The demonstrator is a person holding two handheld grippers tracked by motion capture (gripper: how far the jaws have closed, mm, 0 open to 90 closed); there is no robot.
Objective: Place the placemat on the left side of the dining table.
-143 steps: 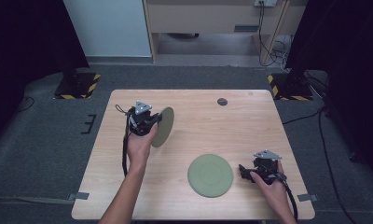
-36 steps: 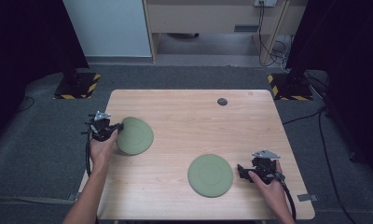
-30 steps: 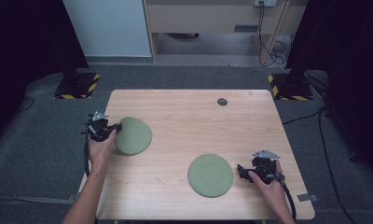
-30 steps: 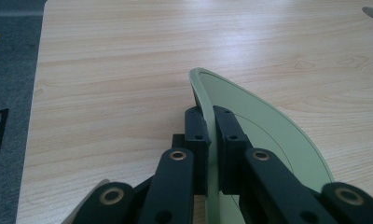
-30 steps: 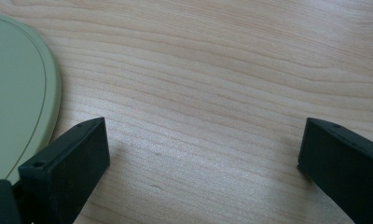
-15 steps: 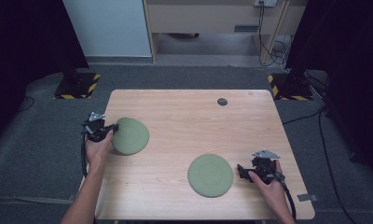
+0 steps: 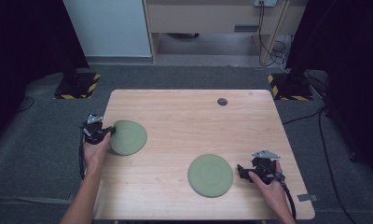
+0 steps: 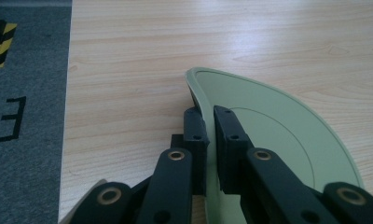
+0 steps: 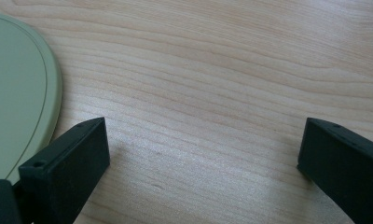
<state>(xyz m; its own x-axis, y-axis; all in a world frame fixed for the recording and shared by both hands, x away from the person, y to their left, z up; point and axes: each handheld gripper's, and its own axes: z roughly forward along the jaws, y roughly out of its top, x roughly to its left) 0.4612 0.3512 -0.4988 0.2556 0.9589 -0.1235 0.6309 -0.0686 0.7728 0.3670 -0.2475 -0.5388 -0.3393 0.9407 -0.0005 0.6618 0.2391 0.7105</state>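
Left gripper (image 8: 210,140) clamped on green plate (image 8: 287,135) rim, wooden table (image 7: 189,121)

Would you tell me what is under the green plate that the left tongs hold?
Bare wooden table shows beside the green plate, pinched at its rim by the left tongs. Beneath the plate is covered.

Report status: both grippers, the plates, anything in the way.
Left gripper shut on left plate rim, at the table's left edge. Right gripper open, beside right plate, not touching. Small dark disc far off; nothing between.
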